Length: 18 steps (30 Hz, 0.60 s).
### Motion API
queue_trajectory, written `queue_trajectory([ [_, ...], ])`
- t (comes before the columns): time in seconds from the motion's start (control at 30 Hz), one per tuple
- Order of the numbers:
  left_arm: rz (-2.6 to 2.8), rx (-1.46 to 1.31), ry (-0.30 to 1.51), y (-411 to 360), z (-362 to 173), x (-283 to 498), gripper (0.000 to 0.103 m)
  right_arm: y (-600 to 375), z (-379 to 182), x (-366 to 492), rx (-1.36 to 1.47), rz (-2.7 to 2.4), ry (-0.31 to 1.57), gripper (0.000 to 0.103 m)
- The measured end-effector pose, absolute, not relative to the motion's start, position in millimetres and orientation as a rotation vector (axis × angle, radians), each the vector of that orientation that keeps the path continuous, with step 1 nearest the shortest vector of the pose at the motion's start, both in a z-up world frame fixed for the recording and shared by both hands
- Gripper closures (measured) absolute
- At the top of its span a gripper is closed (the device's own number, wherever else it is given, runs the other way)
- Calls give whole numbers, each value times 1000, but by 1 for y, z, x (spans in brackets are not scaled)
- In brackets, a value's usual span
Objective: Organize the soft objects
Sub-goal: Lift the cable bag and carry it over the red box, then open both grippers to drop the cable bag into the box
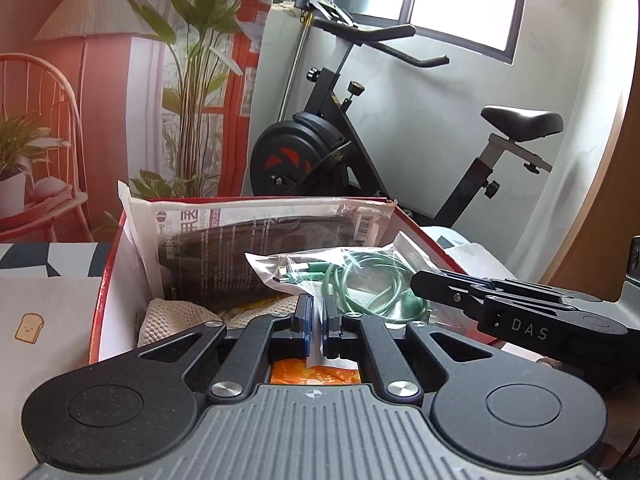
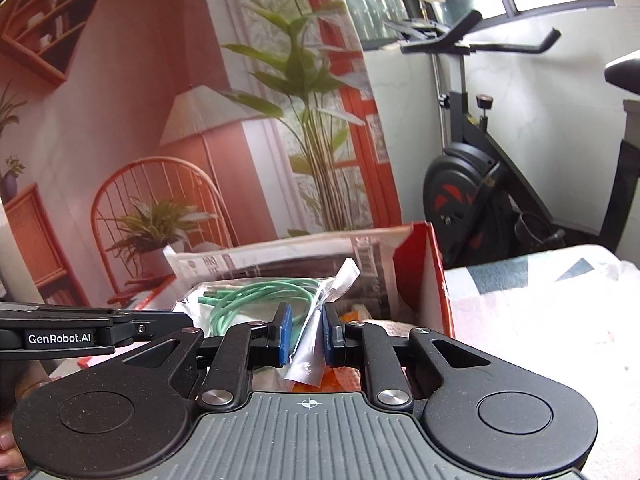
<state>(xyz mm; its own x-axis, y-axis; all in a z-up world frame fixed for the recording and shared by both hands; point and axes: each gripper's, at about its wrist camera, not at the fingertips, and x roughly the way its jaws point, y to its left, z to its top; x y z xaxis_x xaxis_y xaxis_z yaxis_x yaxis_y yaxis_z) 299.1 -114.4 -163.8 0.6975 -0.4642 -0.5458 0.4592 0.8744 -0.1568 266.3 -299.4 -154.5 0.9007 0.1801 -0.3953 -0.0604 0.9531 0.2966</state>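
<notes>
The clear bag (image 1: 352, 280) of green cable (image 1: 372, 288) hangs over the open red box (image 1: 102, 292), its long axis running left to right. The left gripper (image 1: 316, 316) is clamped on the bag's near-left edge. The right gripper (image 2: 306, 334) pinches the right edge, though with a slight gap between the pads. The box lies directly below and beyond both tools, already holding a flat packet (image 1: 256, 248) and a knitted cloth (image 1: 172, 320). Lowering appears to be next.

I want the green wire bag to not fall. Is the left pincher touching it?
Touching. In the left wrist view, the left gripper has its blue pads closed on an edge of the clear bag holding the green cable.
</notes>
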Motion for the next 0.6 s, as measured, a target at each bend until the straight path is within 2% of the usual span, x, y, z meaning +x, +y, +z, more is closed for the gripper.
queue_trajectory([
  [0.2, -513, 2, 667, -114, -173, 304, 95, -302, -166, 269, 283, 118, 459, 86],
  [0.3, -498, 8, 687, -114, -174, 307, 90, -303, -168, 269, 278, 103, 471, 82],
  [0.37, -496, 0, 699, -112, -175, 307, 75, -302, -167, 266, 266, 98, 467, 81],
  [0.4, -496, -8, 701, -112, -174, 306, 60, -301, -166, 266, 259, 96, 467, 77],
  [0.43, -497, -16, 691, -111, -172, 304, 53, -300, -165, 264, 253, 91, 466, 66],
  [0.5, -498, -21, 670, -111, -168, 300, 47, -298, -161, 259, 245, 81, 455, 55],
  [0.6, -479, -25, 653, -108, -161, 296, 36, -295, -156, 252, 218, 74, 445, 51],
])
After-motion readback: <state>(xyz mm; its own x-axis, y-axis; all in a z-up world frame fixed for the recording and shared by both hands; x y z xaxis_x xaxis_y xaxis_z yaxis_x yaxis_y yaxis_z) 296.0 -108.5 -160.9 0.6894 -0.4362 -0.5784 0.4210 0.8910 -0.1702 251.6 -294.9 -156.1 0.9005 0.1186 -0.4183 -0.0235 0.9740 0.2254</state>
